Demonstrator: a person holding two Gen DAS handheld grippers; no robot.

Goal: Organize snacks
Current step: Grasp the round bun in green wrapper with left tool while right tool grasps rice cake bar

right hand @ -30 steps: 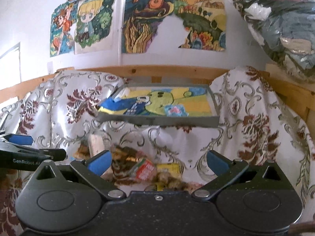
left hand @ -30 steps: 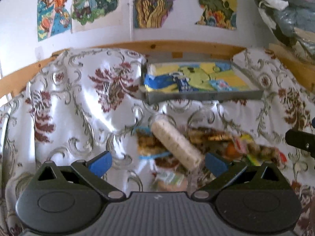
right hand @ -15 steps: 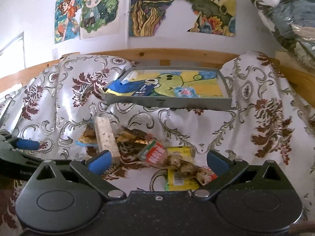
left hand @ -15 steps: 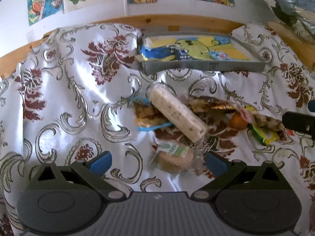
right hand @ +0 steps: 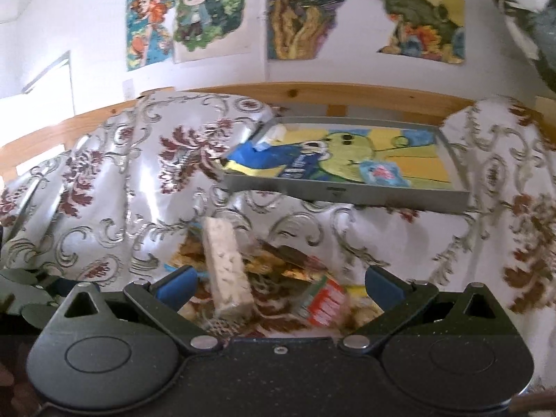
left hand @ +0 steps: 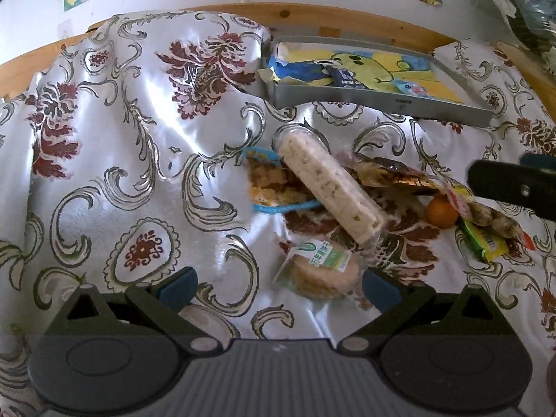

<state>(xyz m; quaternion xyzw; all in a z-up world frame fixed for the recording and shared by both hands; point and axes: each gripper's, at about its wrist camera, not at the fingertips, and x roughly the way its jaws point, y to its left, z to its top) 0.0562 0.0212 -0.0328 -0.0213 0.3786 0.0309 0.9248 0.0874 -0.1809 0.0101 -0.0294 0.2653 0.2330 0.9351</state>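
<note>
A heap of snacks lies on the floral cloth. A long pale rice-cracker roll (left hand: 326, 182) (right hand: 226, 267) rests across a blue-edged cookie pack (left hand: 269, 187). A round wrapped cake with a green label (left hand: 318, 271) lies just ahead of my left gripper (left hand: 278, 283), which is open and holds nothing. An orange (left hand: 442, 211), a yellow-green packet (left hand: 484, 243) and a brown shiny bag (left hand: 389, 173) lie to the right. My right gripper (right hand: 279, 285) is open above the roll and a red packet (right hand: 325, 304). The grey tray (left hand: 382, 99) (right hand: 347, 194) holds a few packets.
The tray sits raised at the back, against a wooden rail (right hand: 347, 95) and a wall with posters. The right gripper's finger (left hand: 510, 187) reaches in over the heap from the right. A bundle in plastic (left hand: 521, 3) sits at the upper right. Bare cloth (left hand: 121, 173) spreads left.
The left gripper has tilted down and closed in on the heap. The right gripper has dropped lower, so the roll and red packet now sit between its fingers. Both stay open.
</note>
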